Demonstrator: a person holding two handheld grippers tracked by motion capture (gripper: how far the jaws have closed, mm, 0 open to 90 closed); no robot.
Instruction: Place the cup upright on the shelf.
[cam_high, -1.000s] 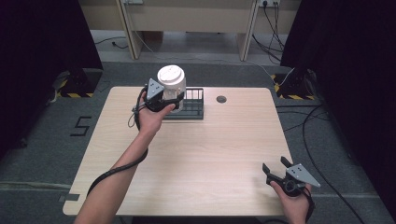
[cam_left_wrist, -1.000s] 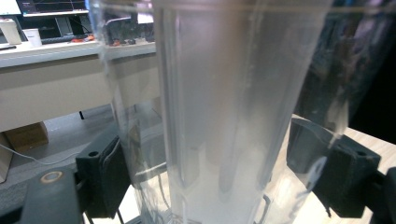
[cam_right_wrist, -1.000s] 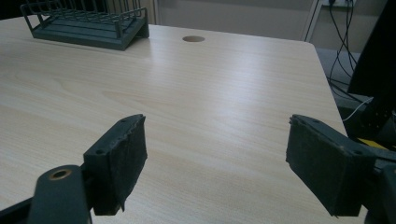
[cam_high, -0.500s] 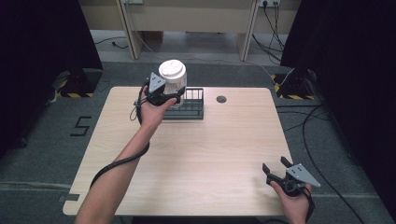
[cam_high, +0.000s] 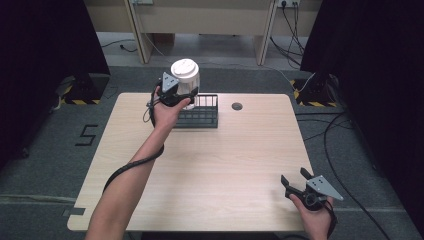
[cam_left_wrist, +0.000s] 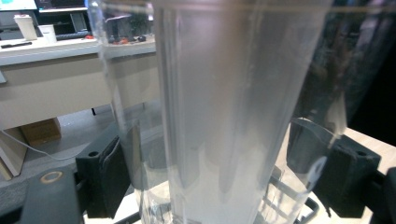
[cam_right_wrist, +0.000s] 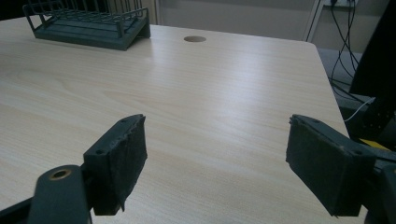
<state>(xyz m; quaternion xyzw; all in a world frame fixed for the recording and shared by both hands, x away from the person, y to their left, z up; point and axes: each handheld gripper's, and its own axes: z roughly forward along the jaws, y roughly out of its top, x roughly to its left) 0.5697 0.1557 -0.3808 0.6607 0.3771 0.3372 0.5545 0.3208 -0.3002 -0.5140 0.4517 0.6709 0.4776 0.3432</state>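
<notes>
A clear plastic container (cam_high: 185, 75) with a white lid is held upright above the back left end of a dark wire rack (cam_high: 205, 122). My left gripper (cam_high: 186, 96) is shut on its lower part. In the left gripper view the see-through container (cam_left_wrist: 233, 93) stands between the two black pads (cam_left_wrist: 109, 175), with rack wires below it. My right gripper (cam_high: 295, 182) rests open over the table's front right corner, nothing between its fingers. In the right gripper view that right gripper (cam_right_wrist: 217, 158) faces bare wood, and the rack (cam_right_wrist: 88, 28) lies far off at the upper left.
The light wooden table (cam_high: 200, 170) has a round cable hole (cam_high: 237, 106) at the back, right of the rack. Dark screens flank the table on both sides. Cables run over the floor on the right, and desk legs stand beyond the far edge.
My left gripper has carried the container a little upward and farther back over the rack. The right gripper has stayed where it was.
</notes>
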